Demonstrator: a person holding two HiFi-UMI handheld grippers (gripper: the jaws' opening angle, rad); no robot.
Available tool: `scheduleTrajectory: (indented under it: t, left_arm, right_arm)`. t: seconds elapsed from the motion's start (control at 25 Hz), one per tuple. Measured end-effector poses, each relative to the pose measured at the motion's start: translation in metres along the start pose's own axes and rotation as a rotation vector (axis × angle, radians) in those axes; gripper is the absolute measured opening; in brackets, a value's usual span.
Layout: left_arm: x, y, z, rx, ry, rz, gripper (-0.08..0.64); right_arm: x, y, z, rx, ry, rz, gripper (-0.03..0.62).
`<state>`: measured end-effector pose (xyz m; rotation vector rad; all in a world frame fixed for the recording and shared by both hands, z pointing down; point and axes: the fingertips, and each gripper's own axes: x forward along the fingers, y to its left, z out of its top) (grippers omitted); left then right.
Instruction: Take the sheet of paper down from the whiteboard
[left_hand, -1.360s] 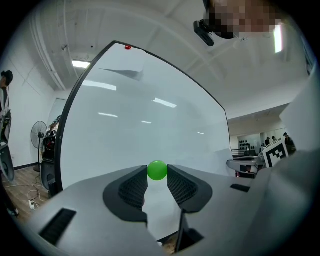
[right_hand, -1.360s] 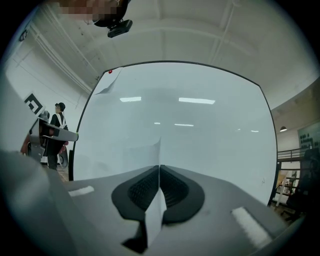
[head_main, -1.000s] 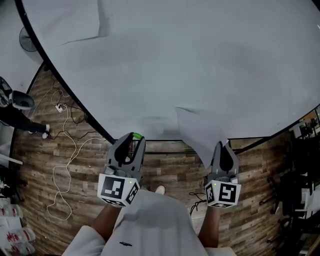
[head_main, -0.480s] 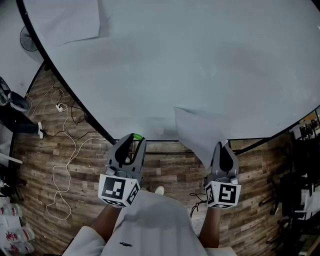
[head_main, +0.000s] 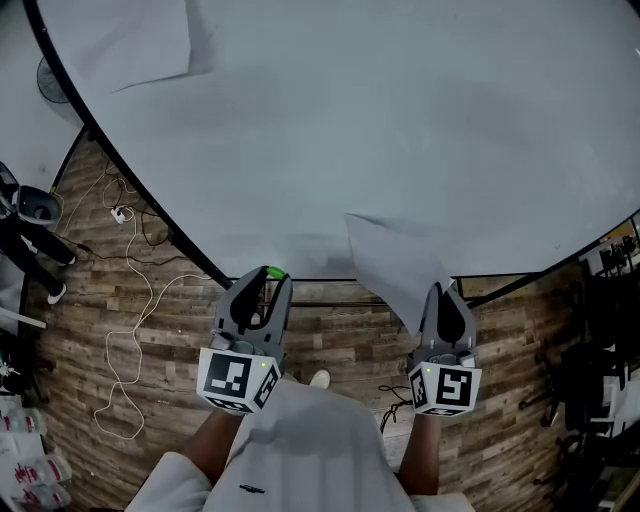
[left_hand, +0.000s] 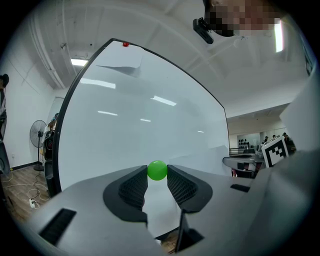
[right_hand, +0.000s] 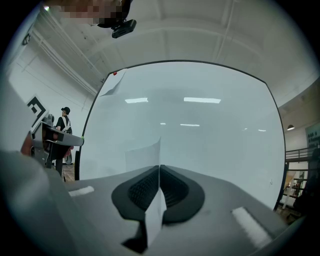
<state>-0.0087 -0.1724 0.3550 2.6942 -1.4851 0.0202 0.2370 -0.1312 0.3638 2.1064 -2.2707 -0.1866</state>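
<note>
Nearest you, your left gripper (head_main: 268, 284) has its jaws spread fairly wide but not empty: a small green ball (left_hand: 157, 170), most likely the magnet that pinned the sheet, is caught between their tips. Your right gripper (head_main: 442, 292) has its jaws pressed fully together on the lower edge of the sheet of paper (head_main: 390, 260). In the right gripper view the sheet runs edge-on between the pads and rises above them.

From there the sheet stands up in front of the lower part of the whiteboard (head_main: 400, 120). Its upper corner is loose, and nothing can be seen fastening it. So the main work looks done: the magnet is off and the paper is in your grip. What seems left is to draw the sheet clear of the board and put it and the ball down somewhere.

Farther off, at the board's top left corner, a second sheet (head_main: 130, 40) hangs under a red magnet (left_hand: 125, 44), untouched.
</note>
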Motion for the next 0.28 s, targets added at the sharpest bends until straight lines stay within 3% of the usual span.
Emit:
scheduleTrajectory:
  t: [0.28]
  left_arm:
    - [0.0057,0.0041,-0.0027,-0.005,0.002,-0.005,0.127]
  right_arm:
    - [0.0067,0.0004,-0.0039,0.016,0.001,-0.011,0.011]
